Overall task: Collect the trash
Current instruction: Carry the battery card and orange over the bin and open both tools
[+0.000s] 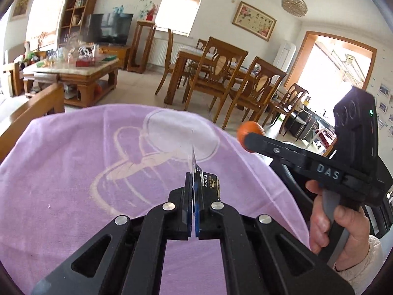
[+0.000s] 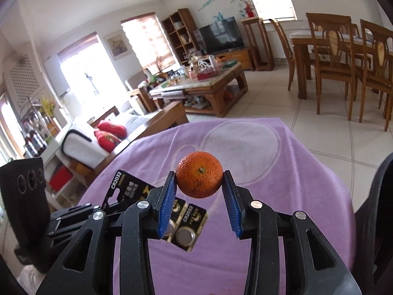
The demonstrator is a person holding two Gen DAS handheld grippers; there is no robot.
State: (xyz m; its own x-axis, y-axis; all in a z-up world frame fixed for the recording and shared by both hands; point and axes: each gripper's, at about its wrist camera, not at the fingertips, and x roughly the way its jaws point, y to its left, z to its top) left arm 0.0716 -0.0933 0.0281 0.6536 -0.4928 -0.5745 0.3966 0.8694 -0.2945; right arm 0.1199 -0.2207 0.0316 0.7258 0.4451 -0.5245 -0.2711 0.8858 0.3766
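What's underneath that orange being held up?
Under the orange lies only purple cloth, with the battery card lower left. The blue fingers cover part of the card; what the cloth covers stays hidden.

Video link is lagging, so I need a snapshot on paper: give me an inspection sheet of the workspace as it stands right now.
Surface: purple cloth with a pale printed pattern covers the table.
Job's things: orange and CR2032 battery pack, both held above the cloth.
Clutter: nothing seen on the cloth.
Grippers: left gripper shut on the battery pack, seen edge-on in its own view; right gripper shut on the orange, blue pads against its sides.
Cables: nothing seen.
Surroundings: living room with loaded coffee table, television, dining table and chairs, sofa with red cushions.
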